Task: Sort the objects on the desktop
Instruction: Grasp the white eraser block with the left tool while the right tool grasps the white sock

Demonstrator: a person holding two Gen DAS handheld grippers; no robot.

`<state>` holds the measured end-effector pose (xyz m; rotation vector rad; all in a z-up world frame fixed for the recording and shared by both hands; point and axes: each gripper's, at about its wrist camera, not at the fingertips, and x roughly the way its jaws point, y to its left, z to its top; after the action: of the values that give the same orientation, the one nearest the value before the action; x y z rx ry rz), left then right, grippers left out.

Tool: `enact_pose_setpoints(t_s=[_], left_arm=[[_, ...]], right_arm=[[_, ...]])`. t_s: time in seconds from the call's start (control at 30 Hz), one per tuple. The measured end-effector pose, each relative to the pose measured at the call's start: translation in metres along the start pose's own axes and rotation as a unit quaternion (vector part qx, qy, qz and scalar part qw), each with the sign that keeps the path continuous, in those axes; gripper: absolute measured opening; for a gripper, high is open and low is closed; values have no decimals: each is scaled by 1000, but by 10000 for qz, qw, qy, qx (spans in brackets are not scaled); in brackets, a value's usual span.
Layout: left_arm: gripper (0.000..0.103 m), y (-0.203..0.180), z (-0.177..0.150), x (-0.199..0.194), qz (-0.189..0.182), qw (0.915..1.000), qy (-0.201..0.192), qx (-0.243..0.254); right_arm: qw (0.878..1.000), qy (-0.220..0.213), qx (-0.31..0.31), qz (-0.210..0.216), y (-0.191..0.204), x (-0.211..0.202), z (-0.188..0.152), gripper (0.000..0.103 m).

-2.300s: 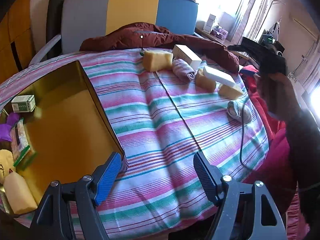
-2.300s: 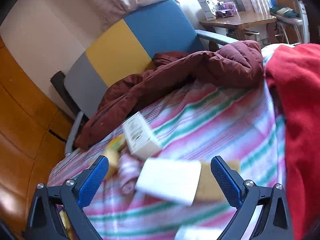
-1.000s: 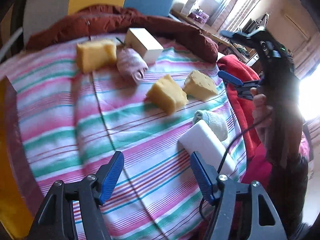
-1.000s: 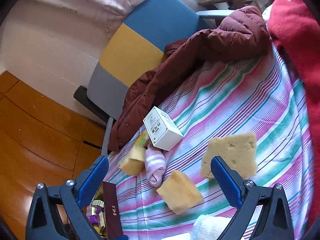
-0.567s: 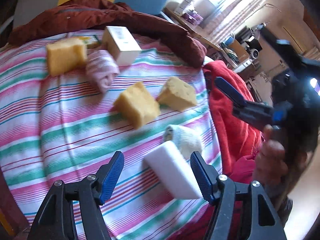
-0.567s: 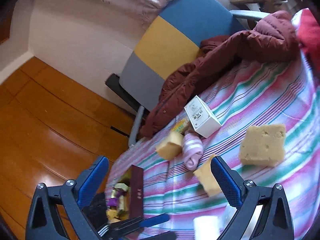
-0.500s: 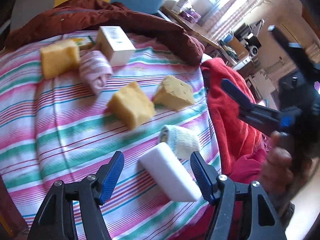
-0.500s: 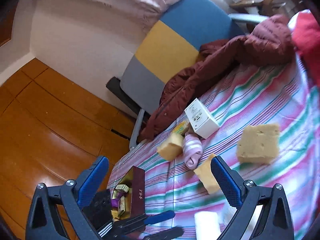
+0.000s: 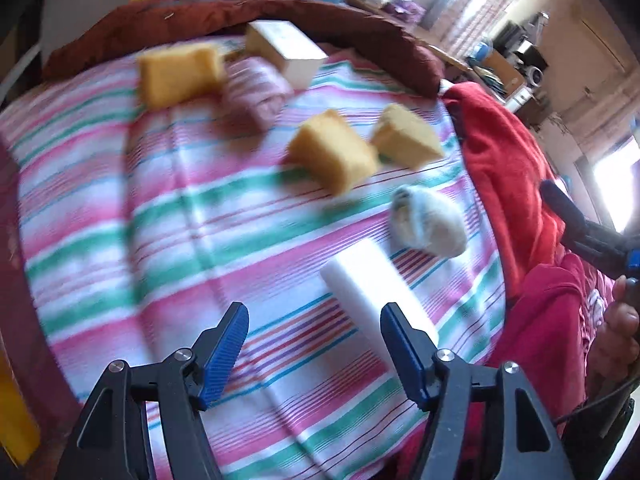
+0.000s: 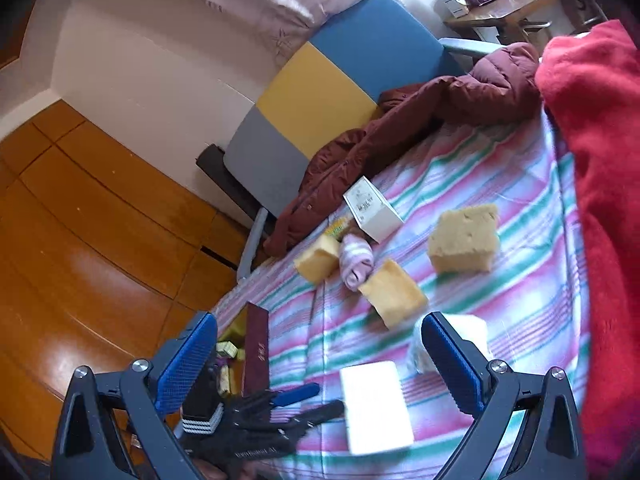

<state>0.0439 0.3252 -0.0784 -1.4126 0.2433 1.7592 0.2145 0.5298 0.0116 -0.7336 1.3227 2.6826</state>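
White block (image 9: pixel 372 280): laid flat on the striped cloth (image 9: pixel 192 216), near its edge; taken as the landmark for all entries below.
Left gripper (image 9: pixel 314 344): held over the cloth just short of the white block, jaws parted wide; nothing is clasped, and the block's near end is seen beside the right-hand blue pad, contact not discernible.
Right gripper (image 10: pixel 320 354): held apart from the white block, jaws spread wide, nothing between the pads.
Hand (image 9: pixel 616 332): seen at the frame edge, well to the side of the white block, on the right gripper's handle.
Rolled pale sock (image 9: pixel 428 222): just beyond the white block, close beside its far end.
Two yellow sponges (image 9: pixel 332 152) (image 9: pixel 406 138): further out past the white block, set near each other.
Third yellow sponge (image 9: pixel 178 72): far from the white block, beside a rolled pink striped sock (image 9: pixel 256 92).
Small carton (image 9: pixel 286 52): behind the pink sock, well apart from the white block.
Dark red jacket (image 9: pixel 224 12): draped along the cloth's far edge.
Red garment (image 9: pixel 504 160): bunched at the cloth's side, near the white block.
Gold-lined box (image 10: pixel 256 350): at the cloth's opposite side from the white block, small packets inside.
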Motion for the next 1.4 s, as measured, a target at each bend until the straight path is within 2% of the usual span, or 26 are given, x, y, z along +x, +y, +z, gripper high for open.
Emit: enact_pose_setpoints(t_s=[0.1,0.2,0.37,0.5,0.57,0.7,0.77,0.87,0.97,1.1,1.23,1.3,1.33,1.4], left_arm=[[69,11,-12,2,-165,9991,205,-328],[69,5,-18,3,-183,9987,311,-357],[69,-24,-6,11,-255,9984,405,-289],[69,-41,8,30,-65,9963,690,-515],[69,-52,12,38,328,9964,668,-406],[70,-65,15,49,750,9950,636,-182],[70,-73,12,53,959,9935,589,158],[68,-75,5,52,1040,9918,403,620],[63,-67,1,43,821,9941,322,629],[62,-55,-8,21,744,9940,-7,797],[62,-33,-16,-1,598,9957,-222,665],[62,-22,-20,-15,606,9952,-428,633],[62,-20,-22,-19,633,9947,-502,634],[62,-10,-26,-33,734,9930,-700,611]], right_arm=[[9997,82,55,-207,-4,4,-8,103],[9992,157,114,-362,-9,9,-14,103],[9977,203,258,-596,-18,14,-20,103],[9976,111,317,-600,-20,13,-20,103],[9974,66,355,-624,-23,13,-19,103],[9974,33,501,-516,-30,11,-20,103],[9967,-14,693,-426,-37,9,-21,103],[9933,-92,1077,-411,-48,6,-20,103],[9894,-113,1330,-565,-55,5,-20,103],[9860,45,1337,-999,-54,11,-20,103],[9790,451,1041,-1694,-45,27,-19,103],[9736,627,811,-2038,-40,36,-19,103],[9666,752,613,-2374,-35,45,-18,103],[9579,902,358,-2700,-30,59,-19,103]])
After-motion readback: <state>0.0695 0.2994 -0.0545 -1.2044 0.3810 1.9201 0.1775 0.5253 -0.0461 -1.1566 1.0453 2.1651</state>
